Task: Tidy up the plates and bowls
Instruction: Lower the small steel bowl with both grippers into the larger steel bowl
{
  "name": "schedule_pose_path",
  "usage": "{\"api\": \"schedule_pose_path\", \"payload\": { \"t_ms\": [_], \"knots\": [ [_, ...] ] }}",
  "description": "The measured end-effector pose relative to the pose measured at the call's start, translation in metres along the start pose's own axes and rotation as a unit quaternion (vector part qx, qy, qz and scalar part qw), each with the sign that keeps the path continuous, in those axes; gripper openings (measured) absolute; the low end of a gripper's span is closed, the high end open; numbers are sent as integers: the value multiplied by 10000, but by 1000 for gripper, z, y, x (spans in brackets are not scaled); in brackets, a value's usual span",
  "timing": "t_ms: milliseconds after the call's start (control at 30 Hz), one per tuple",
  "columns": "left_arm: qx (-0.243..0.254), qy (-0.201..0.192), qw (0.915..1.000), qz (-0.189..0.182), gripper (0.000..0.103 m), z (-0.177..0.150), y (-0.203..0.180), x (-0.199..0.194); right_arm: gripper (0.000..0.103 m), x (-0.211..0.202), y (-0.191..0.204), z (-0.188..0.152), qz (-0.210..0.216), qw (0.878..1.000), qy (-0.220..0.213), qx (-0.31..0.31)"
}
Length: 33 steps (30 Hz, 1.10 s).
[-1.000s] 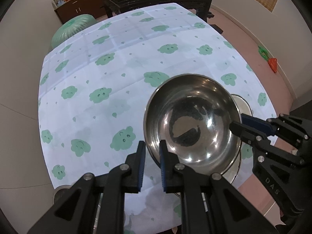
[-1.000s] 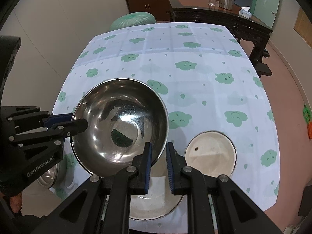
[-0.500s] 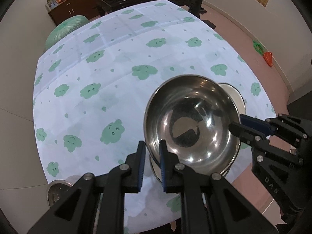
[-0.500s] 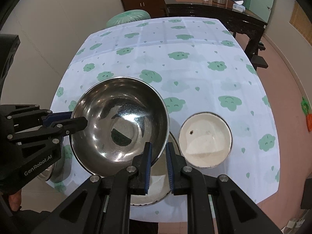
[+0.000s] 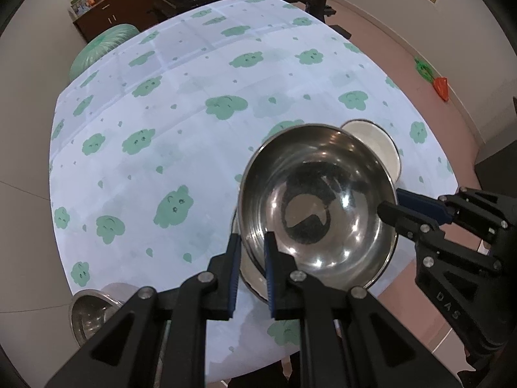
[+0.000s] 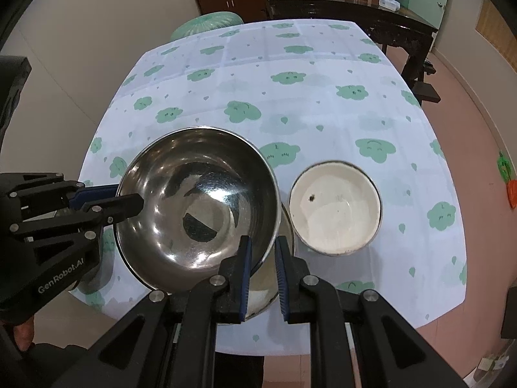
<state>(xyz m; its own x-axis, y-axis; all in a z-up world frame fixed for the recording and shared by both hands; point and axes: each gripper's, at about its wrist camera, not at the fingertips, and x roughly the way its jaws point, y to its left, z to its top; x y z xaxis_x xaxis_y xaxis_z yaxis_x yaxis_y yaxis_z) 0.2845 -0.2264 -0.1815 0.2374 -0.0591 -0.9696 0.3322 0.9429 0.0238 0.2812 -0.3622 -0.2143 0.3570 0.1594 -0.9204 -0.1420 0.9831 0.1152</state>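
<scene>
A large shiny steel bowl [image 5: 318, 200] [image 6: 197, 200] hangs just above the near side of the table, gripped by its rim on two opposite sides. My left gripper [image 5: 252, 236] [image 6: 127, 195] is shut on its left rim. Across from it, my right gripper [image 6: 263, 239] [image 5: 389, 200] is shut on the right rim. Under the steel bowl sits a wider cream enamel bowl [image 6: 268, 287] [image 5: 248, 274], mostly hidden. A smaller white enamel bowl [image 6: 334, 207] [image 5: 384, 148] stands to its right on the table.
A cloud-print cloth covers the table [image 6: 323, 113] [image 5: 161, 129]. A small steel bowl [image 5: 93, 310] sits at the near left corner. Beyond the table are a green stool [image 6: 206, 22] and a dark wooden table [image 6: 355, 13]. An orange toy [image 5: 441, 87] lies on the floor.
Both grippers have carried the steel bowl back toward the table's near edge and slightly down, over the cream bowl. The small steel bowl has come into the left wrist view.
</scene>
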Motion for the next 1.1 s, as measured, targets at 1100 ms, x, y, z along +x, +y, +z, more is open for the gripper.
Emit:
{"api": "schedule_pose_path", "payload": {
  "t_ms": [1100],
  "knots": [
    [97, 520, 9986, -3, 11, -21, -4, 48, 16, 39, 0, -25, 29, 9988, 493, -73]
  ]
}}
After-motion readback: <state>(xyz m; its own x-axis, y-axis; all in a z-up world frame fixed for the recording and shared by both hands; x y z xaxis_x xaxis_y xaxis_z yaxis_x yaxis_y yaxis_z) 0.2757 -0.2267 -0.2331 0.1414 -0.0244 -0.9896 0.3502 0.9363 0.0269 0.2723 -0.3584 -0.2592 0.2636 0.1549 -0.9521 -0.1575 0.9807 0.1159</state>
